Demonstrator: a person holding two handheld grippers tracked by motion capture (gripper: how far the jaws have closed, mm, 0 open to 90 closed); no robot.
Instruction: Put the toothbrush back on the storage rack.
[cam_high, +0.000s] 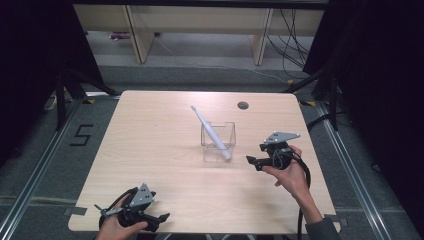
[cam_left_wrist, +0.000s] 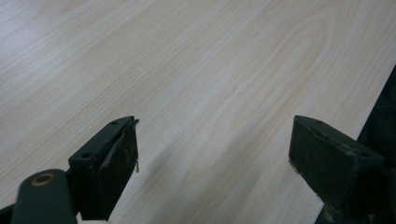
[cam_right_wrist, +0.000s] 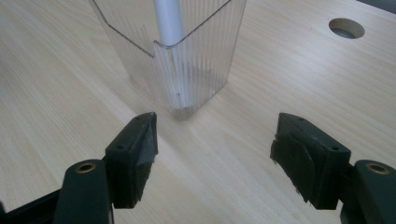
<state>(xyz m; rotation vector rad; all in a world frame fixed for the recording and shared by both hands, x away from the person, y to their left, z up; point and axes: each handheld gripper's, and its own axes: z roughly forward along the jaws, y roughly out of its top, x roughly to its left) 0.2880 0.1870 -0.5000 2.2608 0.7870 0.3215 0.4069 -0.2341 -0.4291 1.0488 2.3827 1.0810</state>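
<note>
The right tool (cam_high: 256, 161) is hovering just beside the clear ribbed container (cam_high: 218, 141), which is standing upright near the middle of the worktop (cam_high: 150, 150); its jaws are standing wide apart with nothing between them, and in the right gripper view (cam_right_wrist: 214, 154) they are framing bare wood in front of the container's (cam_right_wrist: 187, 56) nearest corner without touching it. A white toothbrush (cam_high: 210, 131) is leaning inside the container, its lower end resting at the bottom on the side facing the right tool and its upper end rising past the far rim, tilted toward the left and away from the person. Nothing is lying between the right tool and the container. The left tool (cam_high: 162, 218) is resting at the near left edge of the worktop, well apart from the container, and its jaws are likewise standing open and empty (the left gripper view (cam_left_wrist: 214, 154) is showing plain wood grain between them). A round cable hole (cam_high: 243, 105) is sitting in the worktop beyond the container, clear of both tools. Behind the worktop, pale furniture legs (cam_high: 140, 40) and loose cables (cam_high: 290, 35) are occupying the floor, and a marking reading 5 (cam_high: 82, 135) is showing on the floor to the left. In the right gripper view the toothbrush's (cam_right_wrist: 170, 23) upper part is being cut off by the top edge, and the ribbed wall is blurring its lower end. The bristles are too small to make out in the high view.
</note>
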